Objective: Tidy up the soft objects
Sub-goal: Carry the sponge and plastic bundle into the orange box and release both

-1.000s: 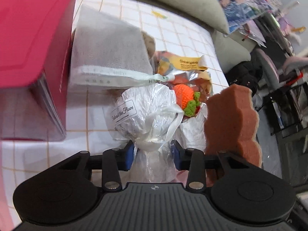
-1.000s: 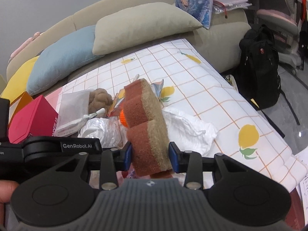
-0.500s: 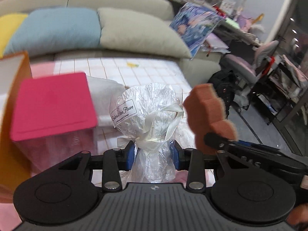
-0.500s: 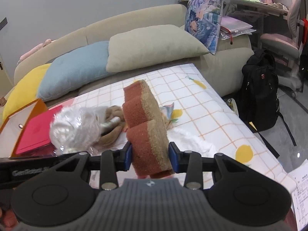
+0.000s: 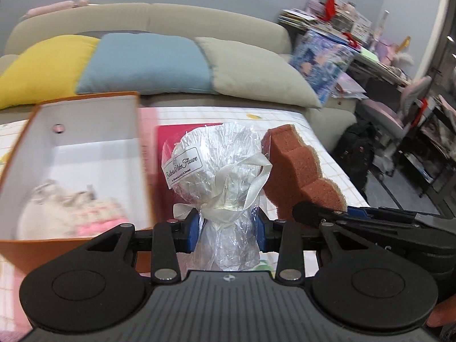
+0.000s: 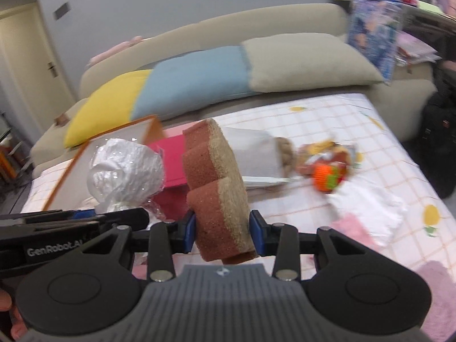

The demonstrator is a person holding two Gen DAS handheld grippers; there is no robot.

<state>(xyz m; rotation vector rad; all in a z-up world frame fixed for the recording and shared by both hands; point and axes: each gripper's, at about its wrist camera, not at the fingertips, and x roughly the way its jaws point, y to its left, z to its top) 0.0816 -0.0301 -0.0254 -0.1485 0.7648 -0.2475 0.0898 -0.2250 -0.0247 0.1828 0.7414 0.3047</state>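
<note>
My left gripper [image 5: 226, 235] is shut on the tied neck of a clear-wrapped white bundle [image 5: 216, 165] with a ribbon and a label, held in the air. The same bundle [image 6: 126, 168] shows at the left of the right wrist view. My right gripper [image 6: 222, 232] is shut on a brown and tan scalloped sponge [image 6: 218, 182], which also shows beside the bundle [image 5: 296, 176]. An open orange box [image 5: 82, 156] with a white inside lies left of the bundle; a pale plush with pink [image 5: 71, 208] rests in it.
A pink lidded box [image 6: 173, 156], a white mesh pouch [image 6: 256, 154], a tan plush [image 6: 286, 151], an orange knitted toy [image 6: 327, 176] and white wrapping [image 6: 367, 208] lie on the checked cloth [image 6: 393, 148]. Yellow, blue and beige cushions [image 5: 148, 65] line the sofa behind.
Both grippers rose from the cloth with the bundle and the sponge and swung left. The orange box has come into view beside the bundle.
</note>
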